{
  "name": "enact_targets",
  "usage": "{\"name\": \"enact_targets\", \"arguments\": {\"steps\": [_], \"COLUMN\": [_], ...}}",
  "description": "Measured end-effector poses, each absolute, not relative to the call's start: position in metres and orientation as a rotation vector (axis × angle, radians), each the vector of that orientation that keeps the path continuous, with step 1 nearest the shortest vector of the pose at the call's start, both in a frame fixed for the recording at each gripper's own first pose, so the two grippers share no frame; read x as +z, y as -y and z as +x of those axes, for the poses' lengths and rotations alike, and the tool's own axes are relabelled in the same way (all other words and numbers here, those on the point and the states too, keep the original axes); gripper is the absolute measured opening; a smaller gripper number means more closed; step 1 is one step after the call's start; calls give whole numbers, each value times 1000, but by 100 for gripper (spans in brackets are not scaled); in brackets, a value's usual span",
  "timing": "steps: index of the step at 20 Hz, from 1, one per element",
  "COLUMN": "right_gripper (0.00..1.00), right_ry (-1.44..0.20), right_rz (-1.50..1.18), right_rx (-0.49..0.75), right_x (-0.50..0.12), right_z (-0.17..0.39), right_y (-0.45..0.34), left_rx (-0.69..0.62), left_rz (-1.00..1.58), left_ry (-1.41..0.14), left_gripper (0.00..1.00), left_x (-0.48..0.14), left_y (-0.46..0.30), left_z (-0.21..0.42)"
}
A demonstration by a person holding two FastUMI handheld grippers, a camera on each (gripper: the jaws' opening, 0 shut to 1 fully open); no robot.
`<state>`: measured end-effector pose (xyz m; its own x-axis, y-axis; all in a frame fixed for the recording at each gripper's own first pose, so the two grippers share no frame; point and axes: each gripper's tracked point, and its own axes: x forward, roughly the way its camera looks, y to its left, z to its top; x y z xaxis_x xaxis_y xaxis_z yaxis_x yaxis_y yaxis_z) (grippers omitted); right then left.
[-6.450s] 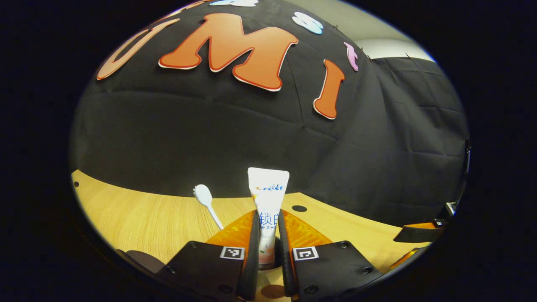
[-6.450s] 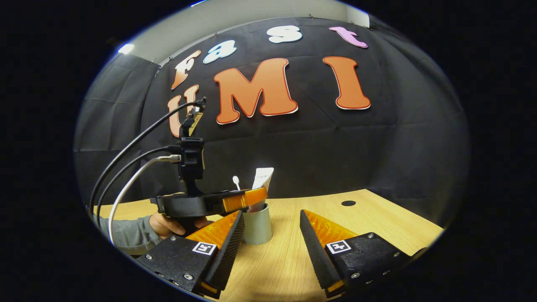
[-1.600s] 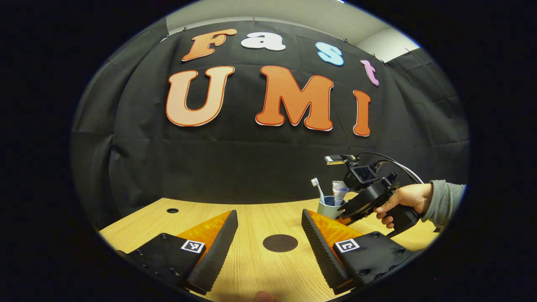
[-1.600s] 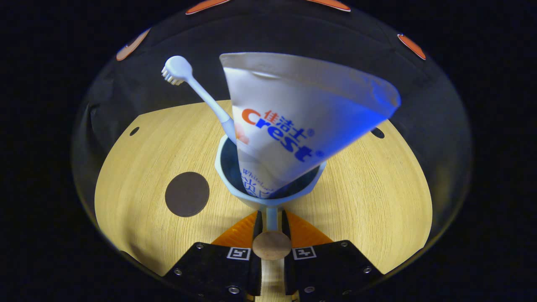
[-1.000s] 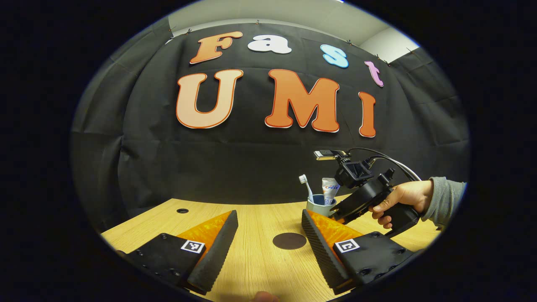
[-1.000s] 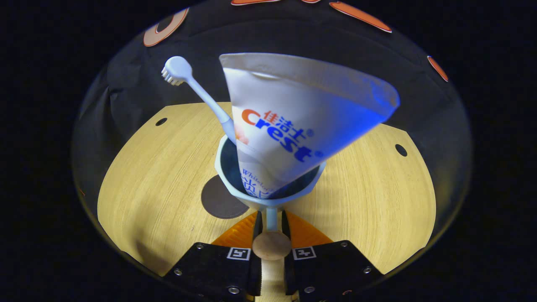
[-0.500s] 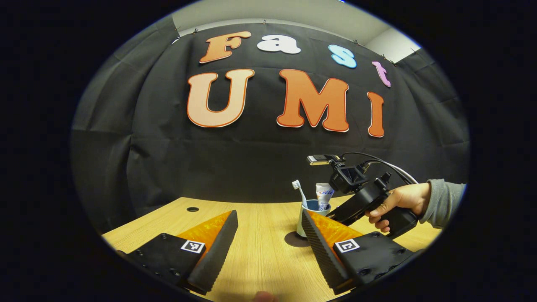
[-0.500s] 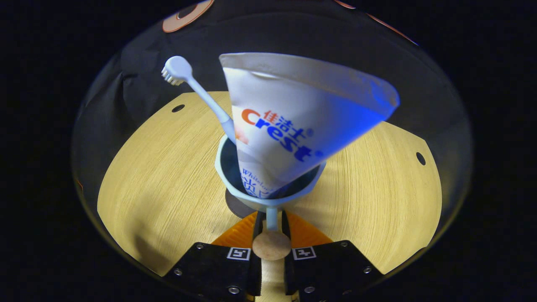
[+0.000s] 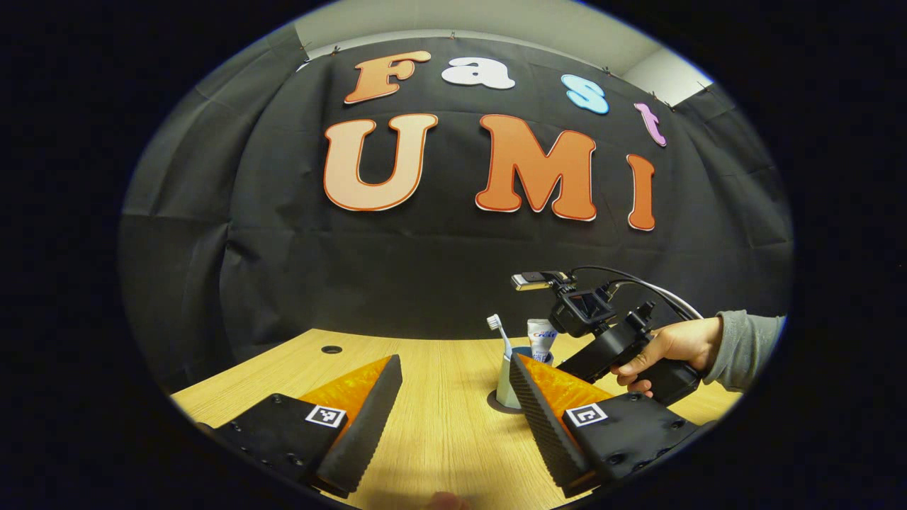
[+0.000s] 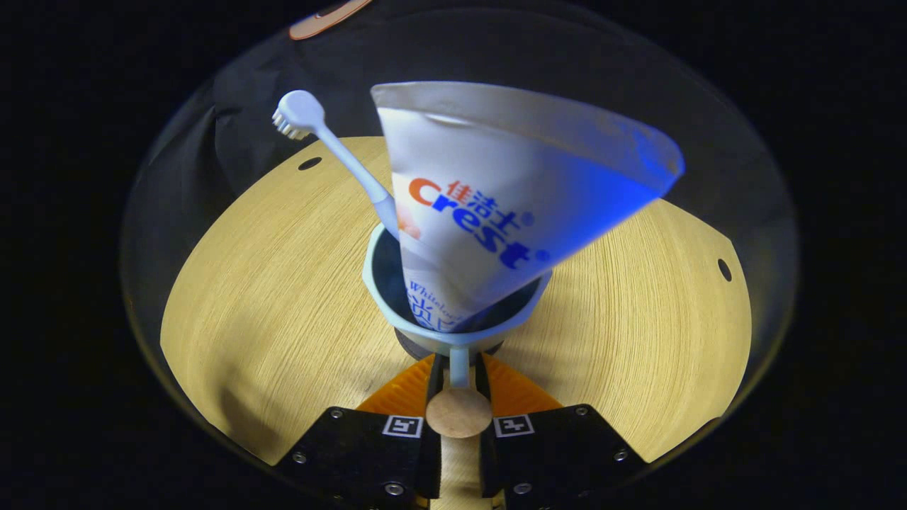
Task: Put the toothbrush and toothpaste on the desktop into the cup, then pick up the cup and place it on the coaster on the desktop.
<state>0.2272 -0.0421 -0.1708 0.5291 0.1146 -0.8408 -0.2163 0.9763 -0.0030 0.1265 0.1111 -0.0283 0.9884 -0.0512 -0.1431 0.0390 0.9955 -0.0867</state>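
A pale blue cup (image 10: 453, 327) holds a white toothpaste tube (image 10: 510, 198) and a white toothbrush (image 10: 312, 134), both leaning out over its rim. My right gripper (image 10: 458, 367) is shut on the cup's near wall. Dark slivers of the round coaster (image 10: 409, 348) peek out under the cup's base; I cannot tell whether the cup rests on it. In the left gripper view, the cup (image 9: 504, 382) with the toothbrush (image 9: 494, 326) and toothpaste (image 9: 542, 331) sits over the coaster (image 9: 496, 406). My left gripper (image 9: 453, 361) hangs open above the table, holding nothing.
A person's hand (image 9: 669, 347) in a grey sleeve holds the right gripper (image 9: 609, 347), with cables trailing from it. The wooden table (image 9: 439, 432) has small round holes (image 9: 331, 349) (image 10: 310, 163) (image 10: 724, 269) near its far edge. Black cloth walls the back.
The right gripper has carried the cup leftwards and down over the coaster, which is now almost hidden beneath it. The left gripper has stayed open, having let go of the toothpaste.
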Motion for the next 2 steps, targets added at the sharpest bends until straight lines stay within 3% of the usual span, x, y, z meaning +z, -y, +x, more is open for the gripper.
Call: {"name": "enact_targets", "arguments": {"steps": [2], "right_gripper": [22], "right_ry": [-1012], "right_rz": [-112], "right_rx": [197], "right_x": [-171], "right_z": [226], "right_y": [41], "left_rx": [-39], "left_rz": [-86], "left_ry": [-152], "left_gripper": [96], "left_x": [-32], "left_y": [-111], "left_z": [127]}}
